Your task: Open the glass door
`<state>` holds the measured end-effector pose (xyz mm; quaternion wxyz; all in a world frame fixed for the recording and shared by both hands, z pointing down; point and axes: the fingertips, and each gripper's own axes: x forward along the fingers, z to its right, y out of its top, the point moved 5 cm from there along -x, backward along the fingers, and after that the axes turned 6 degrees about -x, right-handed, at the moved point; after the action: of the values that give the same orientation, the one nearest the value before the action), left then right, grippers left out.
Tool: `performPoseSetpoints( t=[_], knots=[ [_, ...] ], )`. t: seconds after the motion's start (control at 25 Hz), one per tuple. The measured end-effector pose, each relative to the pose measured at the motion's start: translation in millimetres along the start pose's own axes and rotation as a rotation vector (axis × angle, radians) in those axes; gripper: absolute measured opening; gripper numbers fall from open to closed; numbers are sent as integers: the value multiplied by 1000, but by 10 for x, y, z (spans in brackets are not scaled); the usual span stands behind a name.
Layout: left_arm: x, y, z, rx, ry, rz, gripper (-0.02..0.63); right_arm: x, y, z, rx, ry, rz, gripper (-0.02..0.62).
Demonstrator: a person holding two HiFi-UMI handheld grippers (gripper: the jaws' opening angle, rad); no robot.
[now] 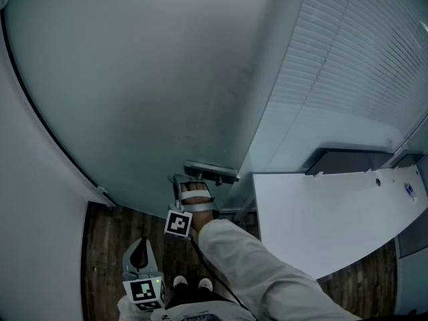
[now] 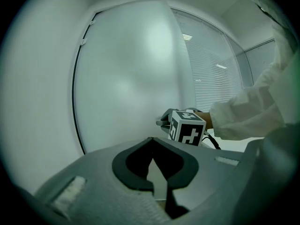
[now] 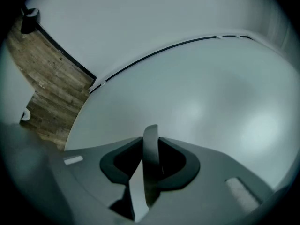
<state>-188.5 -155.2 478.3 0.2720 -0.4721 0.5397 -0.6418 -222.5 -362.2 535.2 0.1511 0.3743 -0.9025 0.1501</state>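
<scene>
The frosted glass door (image 1: 147, 79) fills the head view ahead of me. Its metal lever handle (image 1: 212, 172) sits at the door's right edge. My right gripper (image 1: 192, 184) reaches up to it, and in the right gripper view the jaws are shut on the handle (image 3: 150, 158), which stands as a thin upright bar between the pads. My left gripper (image 1: 138, 251) hangs low and to the left, apart from the door, with its jaws shut on nothing (image 2: 151, 140). From there I see the right gripper's marker cube (image 2: 187, 129) at the handle.
A white desk (image 1: 321, 212) stands close on the right under slatted blinds (image 1: 361, 52). A white wall (image 1: 33, 199) borders the door on the left. Dark wooden floor (image 1: 107, 246) lies below, with the person's shoes (image 1: 190, 283) on it.
</scene>
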Motion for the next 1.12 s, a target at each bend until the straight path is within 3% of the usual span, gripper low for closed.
performPoseSetpoints(
  t=[0.24, 0.4, 0.48, 0.68, 0.76, 0.96, 1.12],
  knots=[
    [-211, -40, 45, 24, 10, -15, 3, -102, 28, -10, -24, -43, 38, 110],
    [-318, -140, 50, 34, 11, -34, 3, -361, -116, -9, 56, -95, 58, 113],
    [-442, -255, -29, 39, 7, -21, 3, -664, -152, -95, 195, -126, 84, 6],
    [-601, -288, -74, 57, -37, 23, 3, -1576, -305, -260, 878, 78, 251, 5],
    [-692, -253, -92, 59, -61, 49, 3, -1973, -305, -238, 1051, 90, 276, 5],
    [-1150, -289, -235, 72, -134, 87, 3, -2885, -129, -286, 1159, -32, 285, 5],
    [-1617, -273, -367, 61, -186, 110, 3, -3440, 90, -447, 1221, -77, 256, 5]
  ],
)
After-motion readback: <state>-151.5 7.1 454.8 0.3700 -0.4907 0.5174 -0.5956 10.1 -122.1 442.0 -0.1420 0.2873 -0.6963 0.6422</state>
